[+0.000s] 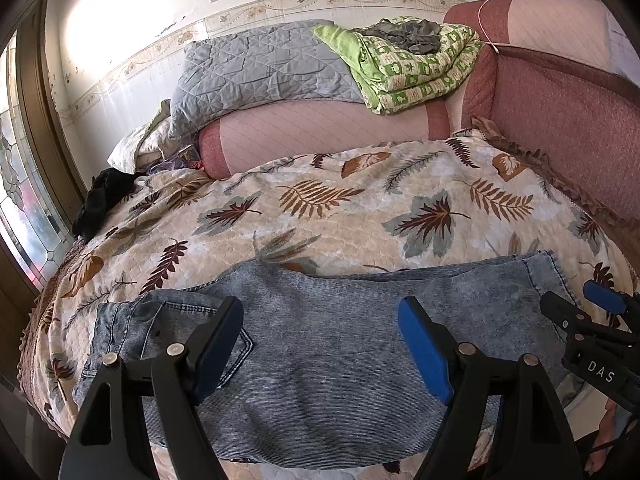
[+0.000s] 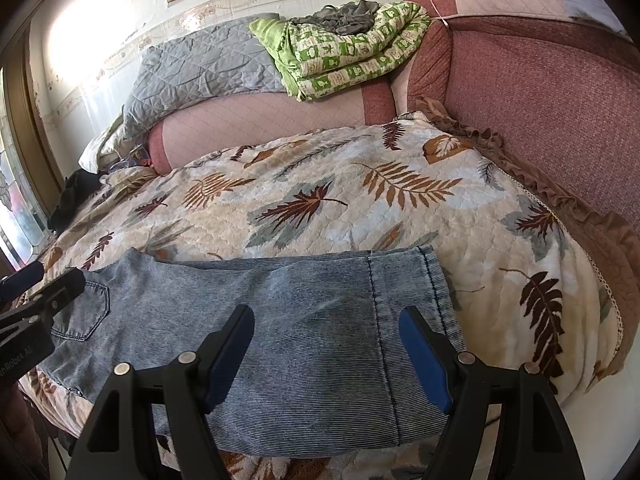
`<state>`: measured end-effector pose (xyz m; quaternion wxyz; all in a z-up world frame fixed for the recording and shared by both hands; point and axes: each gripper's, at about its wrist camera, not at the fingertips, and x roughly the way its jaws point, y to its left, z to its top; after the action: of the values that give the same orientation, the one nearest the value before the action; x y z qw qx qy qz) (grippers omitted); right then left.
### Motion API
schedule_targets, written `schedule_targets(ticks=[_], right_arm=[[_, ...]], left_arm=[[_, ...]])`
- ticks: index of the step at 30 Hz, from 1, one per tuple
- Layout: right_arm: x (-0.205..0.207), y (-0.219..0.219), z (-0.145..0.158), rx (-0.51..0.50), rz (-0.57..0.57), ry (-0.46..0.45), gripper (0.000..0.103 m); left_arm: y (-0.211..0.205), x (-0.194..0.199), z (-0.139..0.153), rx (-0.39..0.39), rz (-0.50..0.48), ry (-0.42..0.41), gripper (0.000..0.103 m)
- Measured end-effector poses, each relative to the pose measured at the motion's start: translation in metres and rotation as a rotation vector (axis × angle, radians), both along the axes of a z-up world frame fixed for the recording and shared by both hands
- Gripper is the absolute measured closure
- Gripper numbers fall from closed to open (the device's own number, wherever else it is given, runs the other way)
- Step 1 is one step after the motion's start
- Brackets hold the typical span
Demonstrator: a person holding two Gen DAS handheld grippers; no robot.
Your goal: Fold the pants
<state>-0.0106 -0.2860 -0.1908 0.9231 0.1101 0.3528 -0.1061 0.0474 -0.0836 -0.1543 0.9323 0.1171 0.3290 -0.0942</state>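
the near edge of the pants (image 1: 320, 360) runs under the gripper bodies at the bottom of both views, so how they end there is hidden. in the left wrist view the waist end sits lower left with a back pocket (image 1: 236, 356) half covered by a gripper finger; in the right wrist view the stitched hem (image 2: 404, 280) lies centre right. the faded blue denim lies flat across the lower middle of each frame, on the leaf-printed bedspread (image 1: 340, 208).

the left gripper (image 1: 320, 344) hangs above the denim with its jaws wide apart and nothing between them. the right gripper (image 2: 326, 344) does the same over the hem end, jaws spread, holding nothing; whether either pad touches the cloth is hard to tell.

beyond the spread, a pink and red padded headboard (image 1: 560, 120) curves along the right and back. a grey quilt (image 1: 260, 68) and a folded green patterned blanket (image 1: 416, 68) are stacked on it in the upper middle, with a crumpled grey garment (image 1: 408, 32) on top. a dark bundle (image 1: 104, 196) at the left edge is too dim to identify. a stained-glass window (image 1: 24, 200) is cut off at far left.

the right gripper, seen at the right edge of the left view, bears the letters "das"; the left gripper, at the left edge of the right view, shows a partly cut-off print ending in "robot ai".
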Motion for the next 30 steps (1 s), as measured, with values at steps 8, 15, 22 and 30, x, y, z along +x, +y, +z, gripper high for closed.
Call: schedule_targets(ticks=[8,15,22,30], right_arm=[[0.0002,0.0002,-0.0014,-0.002,0.003,0.005,0.025],[0.0008,0.0000,-0.0018,-0.004,0.003,0.007,0.025],[0.0011,-0.0001,-0.0021,-0.004,0.003,0.010,0.025],[0.0010,-0.0017,-0.0035,-0.011,0.003,0.017,0.025]], left_arm=[[-0.0003,0.0011,-0.0001,0.006,-0.002,0.001,0.023],[-0.0003,0.0011,-0.0001,0.004,0.000,0.001,0.023],[-0.0012,0.0019,-0.0016,0.006,0.000,0.004,0.023],[-0.0021,0.0023,-0.0029,0.005,-0.001,0.004,0.023]])
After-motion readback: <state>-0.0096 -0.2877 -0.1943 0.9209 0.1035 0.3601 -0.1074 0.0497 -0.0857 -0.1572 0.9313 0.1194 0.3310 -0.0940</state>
